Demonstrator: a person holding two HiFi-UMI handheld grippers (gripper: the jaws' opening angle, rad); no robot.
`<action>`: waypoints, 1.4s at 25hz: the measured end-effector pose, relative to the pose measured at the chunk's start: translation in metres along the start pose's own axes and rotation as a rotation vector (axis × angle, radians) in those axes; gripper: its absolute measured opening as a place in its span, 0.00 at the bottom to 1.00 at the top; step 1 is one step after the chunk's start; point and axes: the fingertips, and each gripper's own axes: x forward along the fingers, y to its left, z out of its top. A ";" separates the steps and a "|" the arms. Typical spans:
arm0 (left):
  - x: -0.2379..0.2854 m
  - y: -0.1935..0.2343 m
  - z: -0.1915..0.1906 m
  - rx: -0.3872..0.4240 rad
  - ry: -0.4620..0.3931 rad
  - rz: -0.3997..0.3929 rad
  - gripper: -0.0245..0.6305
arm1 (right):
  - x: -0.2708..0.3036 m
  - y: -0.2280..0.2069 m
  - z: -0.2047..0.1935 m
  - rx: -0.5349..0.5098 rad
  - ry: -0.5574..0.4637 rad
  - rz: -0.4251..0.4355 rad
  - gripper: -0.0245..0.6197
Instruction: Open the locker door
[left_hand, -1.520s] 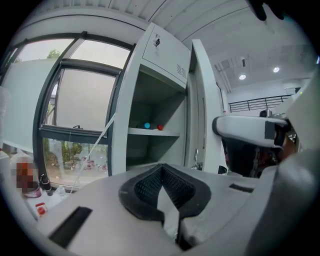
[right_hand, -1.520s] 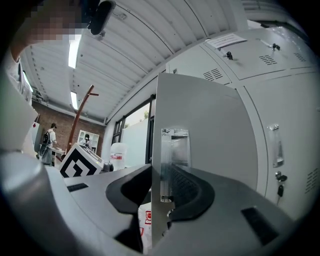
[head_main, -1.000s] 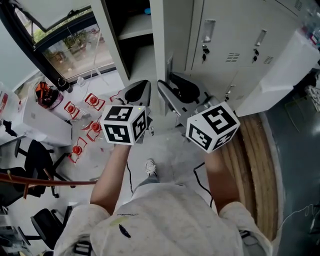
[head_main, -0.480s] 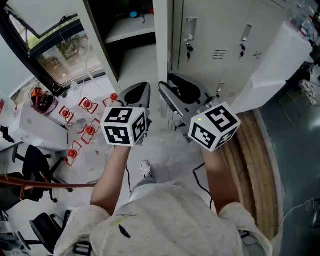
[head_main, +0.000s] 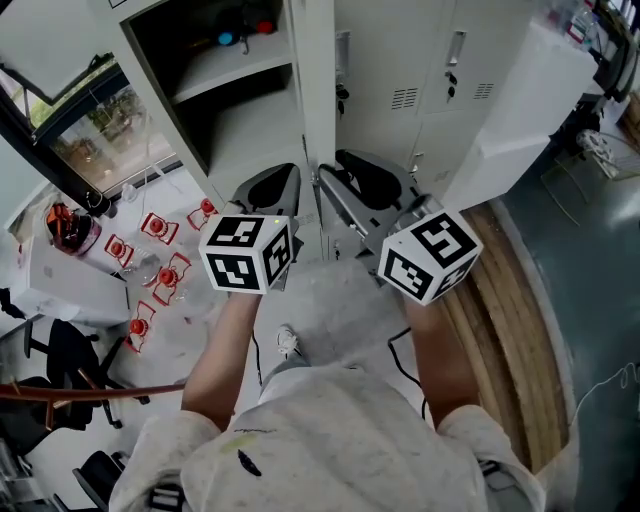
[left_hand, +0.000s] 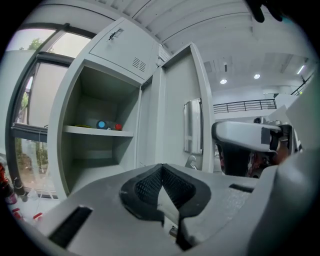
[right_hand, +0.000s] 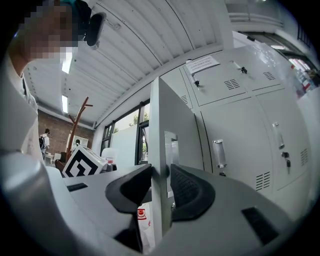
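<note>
The grey locker door stands swung out, seen edge-on in the head view, with its handle plate just behind the front edge. My right gripper straddles that front edge. Its jaws are closing, and both black pads press the door's edge from either side. My left gripper hangs to the left of the door before the open compartment. Its pad tips meet with nothing between them. From the left gripper view the door shows at an angle.
A shelf in the open compartment carries small blue and red things. Closed lockers run to the right, and a white box stands beside them. Red-and-white items lie on the floor at left, near office chairs.
The head view has tilted up, so more of the open compartment and its shelf shows. Both grippers keep nearly the same places, the right one staying at the door's edge.
</note>
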 end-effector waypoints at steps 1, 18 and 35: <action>0.002 -0.003 0.000 0.000 0.000 -0.010 0.04 | -0.002 -0.002 0.000 -0.001 0.002 -0.010 0.21; 0.046 -0.050 0.012 0.022 -0.002 -0.200 0.04 | -0.036 -0.047 0.006 0.006 -0.019 -0.187 0.17; 0.084 -0.064 0.011 0.041 0.018 -0.322 0.04 | -0.057 -0.113 0.008 0.024 -0.044 -0.396 0.18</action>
